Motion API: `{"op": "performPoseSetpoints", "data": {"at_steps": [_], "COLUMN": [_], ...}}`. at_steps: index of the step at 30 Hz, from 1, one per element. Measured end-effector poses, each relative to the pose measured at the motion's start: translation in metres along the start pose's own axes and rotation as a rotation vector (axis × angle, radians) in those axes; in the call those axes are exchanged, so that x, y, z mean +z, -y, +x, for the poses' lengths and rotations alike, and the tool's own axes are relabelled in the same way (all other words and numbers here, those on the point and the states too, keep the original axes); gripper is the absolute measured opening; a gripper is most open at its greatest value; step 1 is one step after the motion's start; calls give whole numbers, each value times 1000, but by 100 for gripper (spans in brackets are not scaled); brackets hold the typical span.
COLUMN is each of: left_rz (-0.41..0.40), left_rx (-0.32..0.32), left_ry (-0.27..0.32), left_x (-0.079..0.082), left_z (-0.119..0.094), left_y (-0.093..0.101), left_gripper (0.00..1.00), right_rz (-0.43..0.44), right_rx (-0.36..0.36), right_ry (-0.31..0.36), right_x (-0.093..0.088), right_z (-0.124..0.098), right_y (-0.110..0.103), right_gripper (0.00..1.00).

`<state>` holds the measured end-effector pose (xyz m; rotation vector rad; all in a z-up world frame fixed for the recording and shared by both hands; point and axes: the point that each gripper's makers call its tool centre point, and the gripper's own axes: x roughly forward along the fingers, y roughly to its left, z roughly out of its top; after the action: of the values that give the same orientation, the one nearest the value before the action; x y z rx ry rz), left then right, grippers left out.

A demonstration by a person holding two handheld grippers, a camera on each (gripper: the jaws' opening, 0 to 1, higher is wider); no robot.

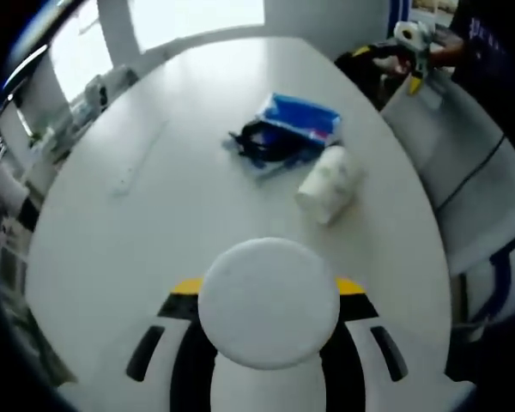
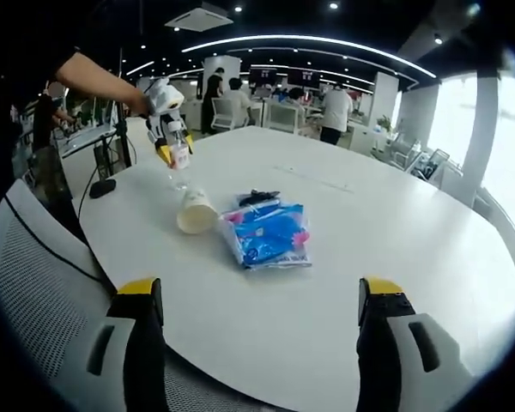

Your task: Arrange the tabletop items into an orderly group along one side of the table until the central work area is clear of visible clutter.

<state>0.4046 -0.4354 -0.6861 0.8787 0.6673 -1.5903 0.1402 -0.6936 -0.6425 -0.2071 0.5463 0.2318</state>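
Two tongs are at work over a big white table [image 2: 395, 215]. The left gripper [image 1: 268, 287] is squeezed tight on a small bottle [image 1: 268, 302]; its round white cap sits between the jaws. In the right gripper view, the left gripper [image 2: 167, 120] holds the bottle [image 2: 179, 159] up above the table, past the cup from the blue packet. The right gripper [image 2: 260, 292] has its jaws spread wide with nothing in them, and it hangs near the table edge, apart from the blue packet.

The blue packet [image 2: 266, 233] lies flat near the middle of the table. A white paper cup [image 2: 196, 213] lies on its side just beside the packet. A black thing [image 2: 257, 197] touches the packet's far edge; I cannot tell what it is. A gray mesh chair [image 2: 34, 283] stands off the table, well apart from the packet.
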Motion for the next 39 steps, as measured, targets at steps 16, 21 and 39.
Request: {"op": "performPoseSetpoints", "data": {"at_steps": [16,21,39], "left_rz": [-3,-10,-60], "left_rx": [-41,-42,55], "left_ry": [16,22,39], "left_x": [1,0,-3], "left_z": [1,0,-32], "left_y": [0,-1,-6], "left_gripper": [43,43,55], "right_rz": [-1,-3,4], "right_rx": [-11,-12,-5], "right_ry": [-8,-9,7], "right_x": [-2,-2,2], "right_z": [0,0,-1], "right_y": [2,2,1], "right_gripper": [93,93,94]}}
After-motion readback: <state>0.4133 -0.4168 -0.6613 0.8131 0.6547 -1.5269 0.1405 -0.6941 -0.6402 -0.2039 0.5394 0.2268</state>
